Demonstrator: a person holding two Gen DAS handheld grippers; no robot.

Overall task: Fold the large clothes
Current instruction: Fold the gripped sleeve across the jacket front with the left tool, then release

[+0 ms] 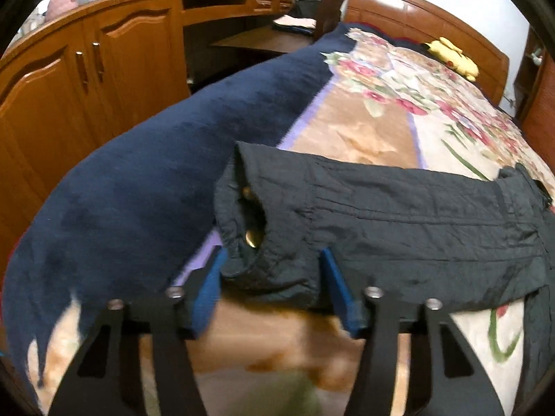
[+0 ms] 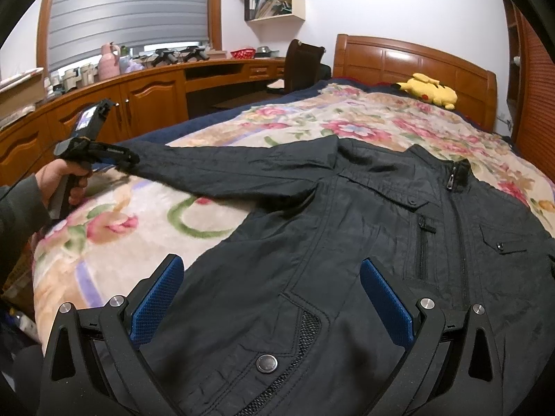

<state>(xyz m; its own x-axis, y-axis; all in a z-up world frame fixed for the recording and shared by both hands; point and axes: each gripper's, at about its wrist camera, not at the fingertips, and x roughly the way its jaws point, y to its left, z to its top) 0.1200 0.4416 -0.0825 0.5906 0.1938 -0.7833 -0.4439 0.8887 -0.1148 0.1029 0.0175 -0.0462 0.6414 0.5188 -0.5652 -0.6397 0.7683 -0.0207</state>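
Note:
A black zip jacket (image 2: 347, 225) lies face up on the floral blanket (image 2: 312, 118) of a bed, collar toward the headboard. One sleeve (image 1: 416, 215) stretches out sideways to the bed's left edge. My left gripper (image 1: 274, 253) sits at that sleeve's end, its blue pads pressed against both sides of the bunched cuff (image 1: 249, 215), where brass snaps show inside. In the right wrist view a hand (image 2: 59, 180) holds the left gripper (image 2: 128, 157) at the sleeve tip. My right gripper (image 2: 272, 261) hovers open over the jacket's lower front near a snap button, with fabric below it but none pinched.
A navy blanket (image 1: 138, 180) hangs over the bed's left side. Wooden cabinets and a desk (image 1: 69, 86) run along that side, with a dark chair (image 2: 301, 62) at the far end. A yellow plush toy (image 2: 430, 92) lies by the wooden headboard (image 2: 416, 59).

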